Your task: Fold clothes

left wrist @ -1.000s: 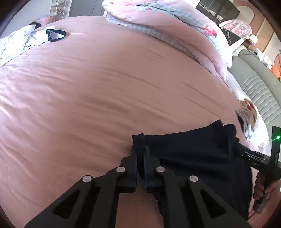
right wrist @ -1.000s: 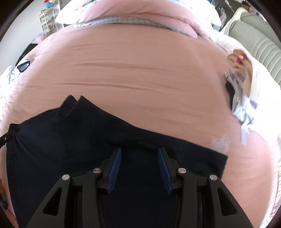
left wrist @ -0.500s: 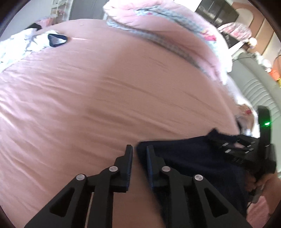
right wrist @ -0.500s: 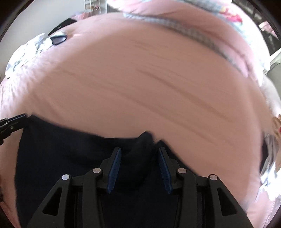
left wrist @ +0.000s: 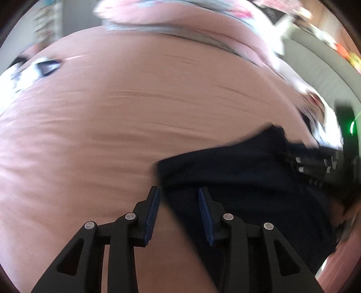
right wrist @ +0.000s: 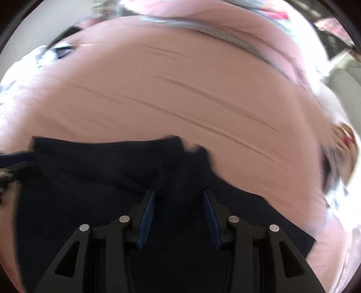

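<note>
Dark garment (left wrist: 243, 180) lies flat on pink bed (left wrist: 112, 124). Left gripper (left wrist: 178, 191) has just been opening, jaws now apart with the garment's left edge below and between them, not pinched. Right gripper (right wrist: 178, 193) hangs partly open over the garment's middle, gripping nothing. Both views blurred.

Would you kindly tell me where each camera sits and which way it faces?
Left wrist: on the left gripper, looking down along its open jaws at the dark garment on the pink bedsheet; the right gripper shows at the right edge.
Right wrist: on the right gripper, jaws open above the same garment.
Shared: garment, bedsheet, bundled quilt.
</note>
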### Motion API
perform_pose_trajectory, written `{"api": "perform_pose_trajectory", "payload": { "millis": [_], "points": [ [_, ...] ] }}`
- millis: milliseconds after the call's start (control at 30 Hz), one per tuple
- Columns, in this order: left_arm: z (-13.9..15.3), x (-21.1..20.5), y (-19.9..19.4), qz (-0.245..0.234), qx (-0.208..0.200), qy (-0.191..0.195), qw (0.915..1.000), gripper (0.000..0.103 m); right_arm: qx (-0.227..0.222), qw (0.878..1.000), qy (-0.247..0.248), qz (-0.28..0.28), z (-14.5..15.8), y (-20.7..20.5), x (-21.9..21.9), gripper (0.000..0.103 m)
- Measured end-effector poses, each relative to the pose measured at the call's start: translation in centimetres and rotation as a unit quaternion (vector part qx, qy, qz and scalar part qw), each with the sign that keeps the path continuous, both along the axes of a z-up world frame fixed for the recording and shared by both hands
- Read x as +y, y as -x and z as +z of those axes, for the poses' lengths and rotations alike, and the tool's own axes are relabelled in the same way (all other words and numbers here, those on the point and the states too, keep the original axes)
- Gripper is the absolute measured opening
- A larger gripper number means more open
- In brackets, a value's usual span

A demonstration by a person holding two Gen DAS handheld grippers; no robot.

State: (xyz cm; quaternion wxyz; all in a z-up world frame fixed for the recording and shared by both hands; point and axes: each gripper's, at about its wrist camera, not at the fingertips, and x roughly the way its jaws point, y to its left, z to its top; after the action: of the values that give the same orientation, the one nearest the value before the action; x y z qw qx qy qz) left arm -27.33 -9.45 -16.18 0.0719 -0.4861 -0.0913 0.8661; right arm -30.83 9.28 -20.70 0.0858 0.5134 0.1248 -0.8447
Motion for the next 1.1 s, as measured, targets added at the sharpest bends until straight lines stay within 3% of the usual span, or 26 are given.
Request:
{"api": "perform_pose_trajectory", "payload": {
  "millis": [67,233,367,467,600,733,900,1033,1100],
  "points": [
    [2.1,0.0,-2.0,-0.022,0.025,-0.051,0.9981,0.033,0.006,0.998,0.048,-0.028,1.7,-0.9,2.1,0.043],
    [2.6,5.3,-6.9,-0.083,-0.002,-0.036,0.9959,0.035,-0.008,0.996,0.093,0.004,4.4,-7.4,3.5,0.044],
    [1.6,9.2,-10.5,-0.107,-0.014,-0.053,0.9927,0.035,-0.025,0.995,0.100,-0.011,3.8,-13.9,5.2,0.044],
    [1.0,10.8,-12.1,-0.099,-0.015,-0.032,0.9945,0.035,-0.029,0.994,0.104,-0.033,2.3,-18.4,6.5,0.043],
    [-1.1,12.9,-13.2,-0.116,-0.034,0.015,0.9925,0.035,-0.042,0.995,0.081,-0.042,0.4,-20.4,8.5,0.043],
    [-1.5,13.3,-14.3,-0.125,-0.040,0.047,0.9902,0.035,-0.025,0.999,0.039,-0.017,0.4,-21.5,8.5,0.043],
    [-0.8,12.4,-15.9,-0.134,-0.045,0.047,0.9889,0.036,-0.018,0.997,0.068,-0.022,1.1,-23.5,10.5,0.043],
    [1.2,12.4,-16.0,-0.117,0.005,0.027,0.9927,0.036,0.007,0.992,0.119,-0.040,2.6,-24.2,12.3,0.043],
    [1.4,13.1,-15.9,-0.127,0.020,0.014,0.9915,0.036,0.011,0.992,0.119,-0.047,2.8,-23.6,12.6,0.043]
  ]
}}
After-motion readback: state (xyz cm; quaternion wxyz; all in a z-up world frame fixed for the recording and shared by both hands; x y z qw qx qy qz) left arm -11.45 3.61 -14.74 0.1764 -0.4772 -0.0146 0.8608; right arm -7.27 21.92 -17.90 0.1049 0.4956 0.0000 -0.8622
